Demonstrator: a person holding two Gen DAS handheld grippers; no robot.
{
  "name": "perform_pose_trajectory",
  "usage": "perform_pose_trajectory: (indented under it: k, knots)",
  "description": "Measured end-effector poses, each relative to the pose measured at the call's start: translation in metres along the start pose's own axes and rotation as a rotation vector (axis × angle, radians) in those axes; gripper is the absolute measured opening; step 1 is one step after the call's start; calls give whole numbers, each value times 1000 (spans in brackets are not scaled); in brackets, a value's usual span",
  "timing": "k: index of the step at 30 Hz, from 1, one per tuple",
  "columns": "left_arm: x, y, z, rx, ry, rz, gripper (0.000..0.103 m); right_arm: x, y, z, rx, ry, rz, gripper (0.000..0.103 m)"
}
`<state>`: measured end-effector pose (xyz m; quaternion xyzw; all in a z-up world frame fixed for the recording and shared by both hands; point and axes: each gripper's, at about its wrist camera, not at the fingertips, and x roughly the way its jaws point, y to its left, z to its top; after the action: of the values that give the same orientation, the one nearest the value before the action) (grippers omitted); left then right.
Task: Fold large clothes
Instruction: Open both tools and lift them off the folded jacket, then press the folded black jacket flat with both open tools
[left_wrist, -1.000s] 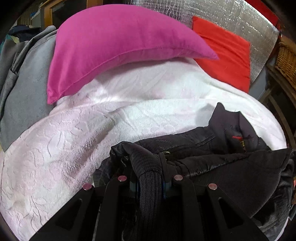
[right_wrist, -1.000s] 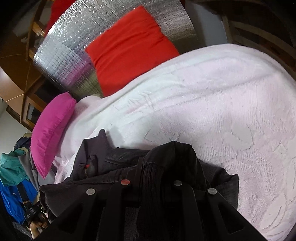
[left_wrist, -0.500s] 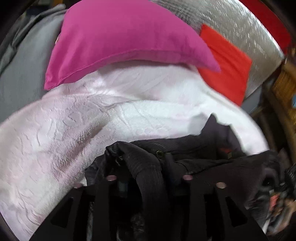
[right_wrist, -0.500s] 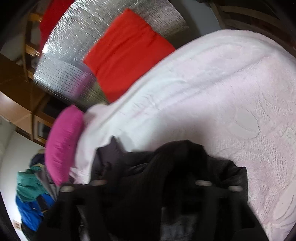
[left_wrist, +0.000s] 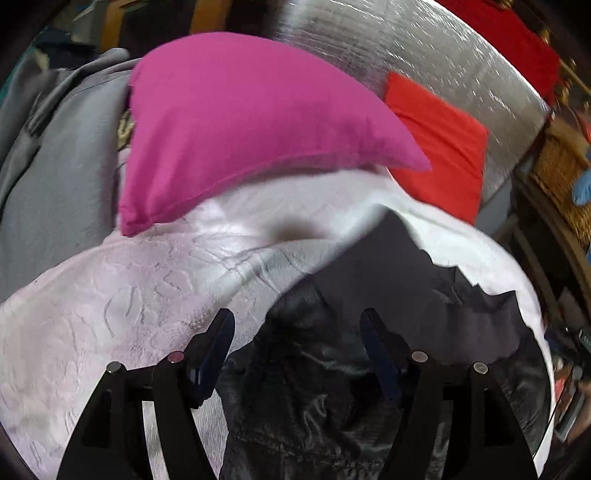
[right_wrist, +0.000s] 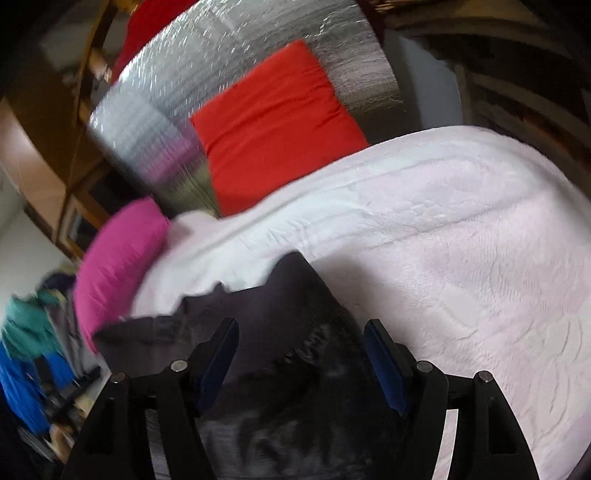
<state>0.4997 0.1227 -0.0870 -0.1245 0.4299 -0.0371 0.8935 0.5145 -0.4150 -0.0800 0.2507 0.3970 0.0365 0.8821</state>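
Black jacket (left_wrist: 369, 332) is released onto the white bedspread (left_wrist: 129, 314), low in both frames.
Left gripper (left_wrist: 297, 328) and right gripper (right_wrist: 301, 338), jaws just opened wide, are held empty above it, likely for regrasping.

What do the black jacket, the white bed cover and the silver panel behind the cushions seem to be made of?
Black jacket: likely glossy synthetic shell; it shows shiny wrinkles. White bed cover: plush textile with a raised embossed pattern. Silver panel: looks like quilted reflective foil, glinting with a grid texture.
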Motion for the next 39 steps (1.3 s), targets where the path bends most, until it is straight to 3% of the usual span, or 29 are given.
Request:
perform_pose_trajectory:
  k: [6, 12, 13, 15, 17, 20, 24, 27, 31, 33, 36, 37, 38, 39]
  knots:
    - [35, -8, 2, 103, 110, -11, 71, 35, -6, 5, -122, 88, -55, 73]
    - [63, -14, 11, 103, 162, -16, 71, 56, -2, 14, -180, 126, -44, 73]
    - [65, -16, 12, 105, 162, -14, 71, 60, -1, 14, -196, 139, -49, 71]
    - [71, -18, 14, 108, 157, 2, 59, 65, 1, 15, -212, 144, -57, 44]
    - [79, -20, 14, 114, 183, 38, 31, 69, 1, 13, -217, 159, -96, 23]
    - [73, -26, 14, 150, 139, 83, 18, 61, 12, 12, -263, 127, -141, 16]
    - [66, -22, 21, 122, 85, 99, 17, 38, 20, 25, -284, 4, -185, 15]
    - [91, -20, 14, 121, 155, 145, 18, 63, 0, 23, -234, 59, -266, 14]
    - [98, -19, 11, 111, 153, 164, 18, 88, -17, 8, -188, 86, -320, 8]
    - [100, -16, 12, 101, 160, 163, 20, 90, -20, 10, -174, 89, -328, 8]
    - [97, -21, 16, 118, 140, 179, 31, 89, -17, 12, -177, 102, -321, 10]
    - [93, -21, 16, 121, 126, 176, 39, 84, -18, 12, -166, 92, -315, 21]
    - [86, -22, 17, 115, 110, 176, 44, 77, -18, 12, -155, 75, -319, 40]
    - [74, -22, 19, 96, 80, 183, 51, 70, -18, 12, -148, 60, -320, 47]
